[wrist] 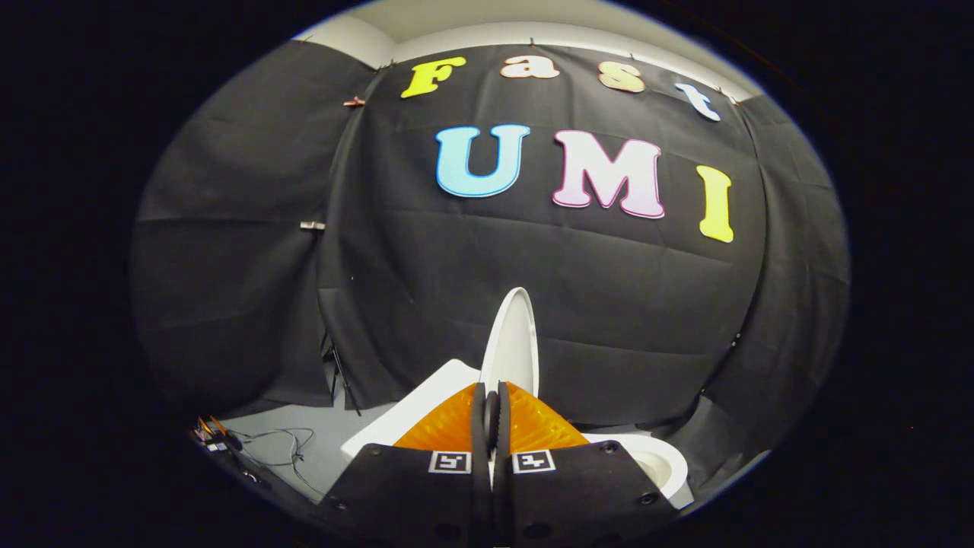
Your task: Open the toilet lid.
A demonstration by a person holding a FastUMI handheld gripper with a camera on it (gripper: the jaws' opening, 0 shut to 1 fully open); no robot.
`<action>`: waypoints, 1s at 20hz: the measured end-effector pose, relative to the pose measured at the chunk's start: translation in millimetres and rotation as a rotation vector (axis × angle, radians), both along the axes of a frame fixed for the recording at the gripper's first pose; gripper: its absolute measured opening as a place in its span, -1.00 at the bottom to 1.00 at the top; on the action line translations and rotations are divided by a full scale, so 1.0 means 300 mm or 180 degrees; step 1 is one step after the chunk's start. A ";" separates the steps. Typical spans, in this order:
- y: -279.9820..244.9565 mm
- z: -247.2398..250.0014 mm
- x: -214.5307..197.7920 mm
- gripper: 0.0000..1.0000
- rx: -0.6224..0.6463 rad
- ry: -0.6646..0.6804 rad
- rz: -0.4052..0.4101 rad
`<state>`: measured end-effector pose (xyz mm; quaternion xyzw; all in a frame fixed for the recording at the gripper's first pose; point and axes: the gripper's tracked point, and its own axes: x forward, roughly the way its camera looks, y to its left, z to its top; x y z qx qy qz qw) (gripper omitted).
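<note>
Pinching one upright toilet lid (514, 342) edge, one claw (493, 407) closed.

Loose cables (281, 445) lie on the grey floor (319, 438) beside a thin stand leg (341, 377).

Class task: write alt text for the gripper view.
The gripper is shut on the edge of a white toilet lid, which stands raised upright. The bowl rim lies below to one side, with black cloth behind.
</note>
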<state>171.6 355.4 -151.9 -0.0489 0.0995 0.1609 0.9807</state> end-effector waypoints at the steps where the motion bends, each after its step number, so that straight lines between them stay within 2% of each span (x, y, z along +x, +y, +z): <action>1: 0.001 0.001 0.000 -0.90 -0.0004 -0.0001 -0.0003; 4: 0.015 0.005 -0.004 -0.90 0.0019 0.0009 0.0029; 6: 0.026 0.007 -0.007 -0.63 -0.0007 0.0015 0.0077; 8: 0.039 0.023 -0.013 -0.63 -0.0010 0.0011 0.0152; 12: 0.044 0.175 -0.076 0.57 0.0208 -0.0219 0.0289; 15: -0.002 0.288 -0.126 0.97 0.0329 -0.0373 0.0311; 20: -0.168 0.470 -0.235 0.96 0.0509 -0.0542 0.0197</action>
